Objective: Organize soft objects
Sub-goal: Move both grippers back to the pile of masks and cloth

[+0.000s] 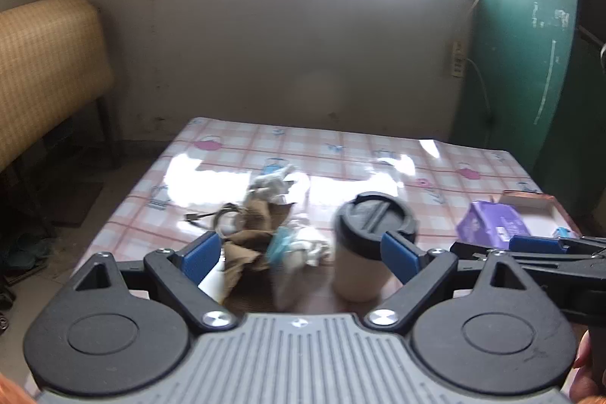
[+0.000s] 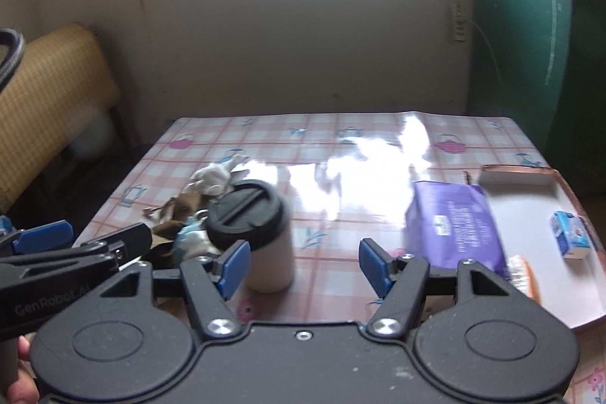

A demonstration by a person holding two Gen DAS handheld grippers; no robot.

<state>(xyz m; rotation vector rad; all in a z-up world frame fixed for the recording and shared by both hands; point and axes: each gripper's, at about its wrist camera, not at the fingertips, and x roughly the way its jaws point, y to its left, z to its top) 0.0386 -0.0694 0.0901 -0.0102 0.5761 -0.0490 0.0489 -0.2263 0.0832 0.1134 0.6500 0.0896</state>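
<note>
A loose heap of soft things (image 1: 265,230), brown cloth, white and teal rags, lies on the checked tablecloth (image 1: 341,161). My left gripper (image 1: 301,258) is open above the near edge, the heap and a black-lidded cup (image 1: 363,245) showing between its blue pads. In the right wrist view the same heap (image 2: 189,214) lies at the left, and the cup (image 2: 261,233) stands just beyond the left pad. My right gripper (image 2: 305,265) is open over bare cloth with nothing in it. A purple soft pack (image 2: 454,222) leans on a white tray (image 2: 530,184).
The tray holds a small blue carton (image 2: 570,239) and an orange brush (image 2: 524,275). A cable (image 1: 212,214) lies beside the heap. A woven chair back (image 1: 45,63) stands at the left, a green door (image 1: 530,25) at the right. The left gripper (image 2: 75,252) shows at the right wrist view's left edge.
</note>
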